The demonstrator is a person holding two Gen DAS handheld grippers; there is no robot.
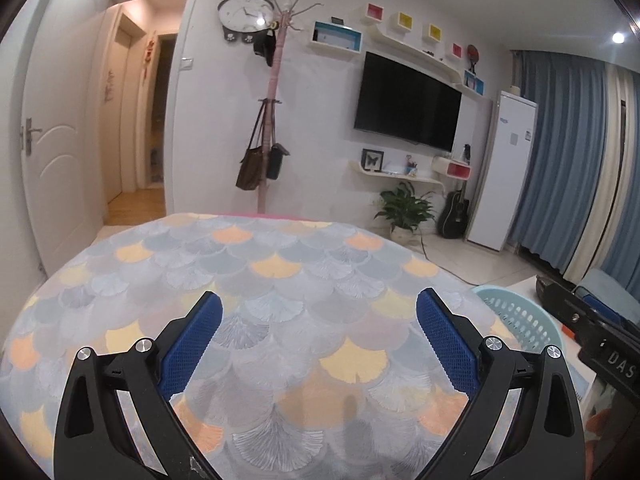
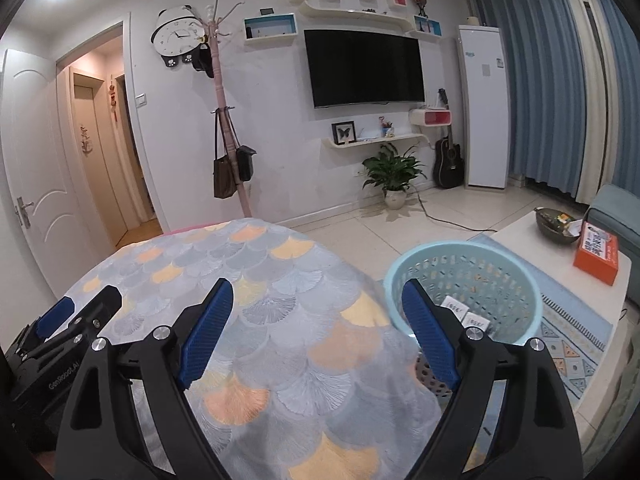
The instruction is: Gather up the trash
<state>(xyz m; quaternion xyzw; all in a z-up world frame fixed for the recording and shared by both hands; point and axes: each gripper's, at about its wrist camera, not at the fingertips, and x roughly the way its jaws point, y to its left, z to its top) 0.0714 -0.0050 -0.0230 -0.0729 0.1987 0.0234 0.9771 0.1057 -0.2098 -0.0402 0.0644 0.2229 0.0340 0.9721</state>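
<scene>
Left claw (image 1: 319, 316): fingers spread wide, nothing between the blue pads (image 1: 192, 344). It hung over the near part of the bench (image 1: 280, 280), which was draped in a fan-patterned cloth of grey, yellow and orange. No loose item showed on the cloth in the left wrist view.

Right claw (image 2: 317, 310): also spread wide and empty. It sat above the bench's right edge, with its right finger (image 2: 430, 340) crossing in front of the basket (image 2: 516, 276).

The basket was pale blue, perforated, and stood on the floor just beside the bench's right edge. Two small white packets (image 2: 464, 312) lay in its bottom, likely trash already dropped in. Whether more lay under the finger could not be told.

Beyond the basket, a patterned rug (image 2: 576, 332), then a low white table (image 2: 520, 232) carrying a dark bowl (image 2: 554, 224) of mixed bits and an orange box (image 2: 596, 252). Nothing on it read clearly as trash from here.

Far wall: television (image 2: 364, 68), coat stand (image 2: 224, 92) with bags, panda clock (image 2: 176, 34), potted plant (image 2: 394, 172), guitar (image 2: 449, 160).

Judgement: the collecting looked at or near its end. Bench top bare of litter, both claws idle, basket holding at least two pieces. What might remain is anything off-frame or the bowl's contents; the pictures did not settle that.
</scene>
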